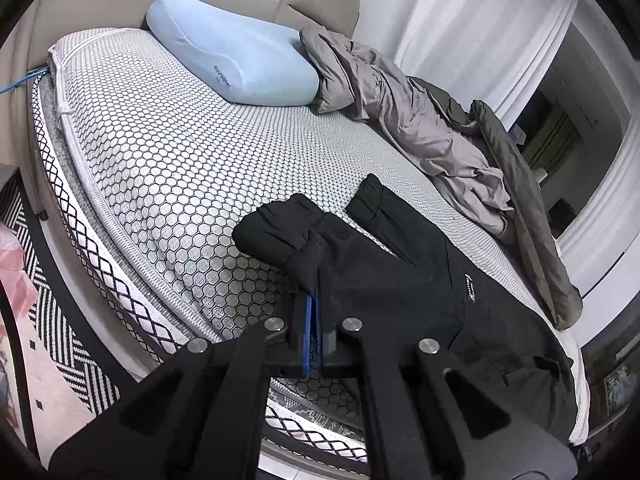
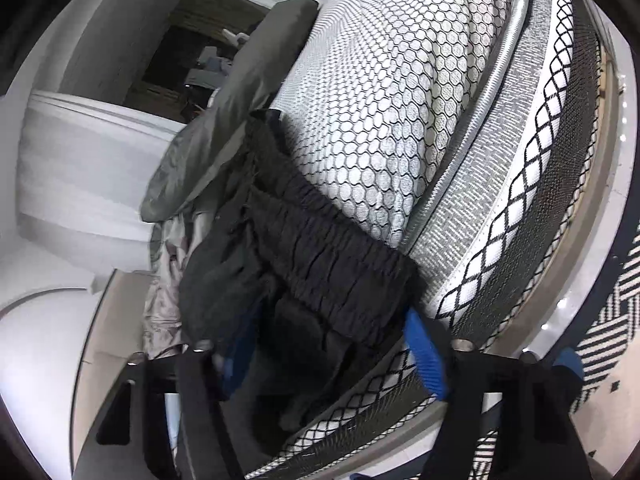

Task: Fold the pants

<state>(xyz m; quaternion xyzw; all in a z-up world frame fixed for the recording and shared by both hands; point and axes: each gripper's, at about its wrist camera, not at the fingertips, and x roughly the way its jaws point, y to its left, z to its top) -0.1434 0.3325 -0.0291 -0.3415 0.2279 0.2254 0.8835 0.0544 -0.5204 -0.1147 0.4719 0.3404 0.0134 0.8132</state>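
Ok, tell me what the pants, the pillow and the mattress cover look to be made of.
Black pants: matte woven cloth, perhaps cotton blend; gathered elastic waistband.
Light blue pillow: smooth knit cover over contoured foam, judging by its moulded shape.
Mattress cover: white textured knit with black honeycomb pattern, likely mesh.

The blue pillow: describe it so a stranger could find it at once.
Start from the hexagon-patterned mattress and go to its head end. The pillow lies there beside the rumpled grey duvet. It alone is pale blue, smooth and contoured.
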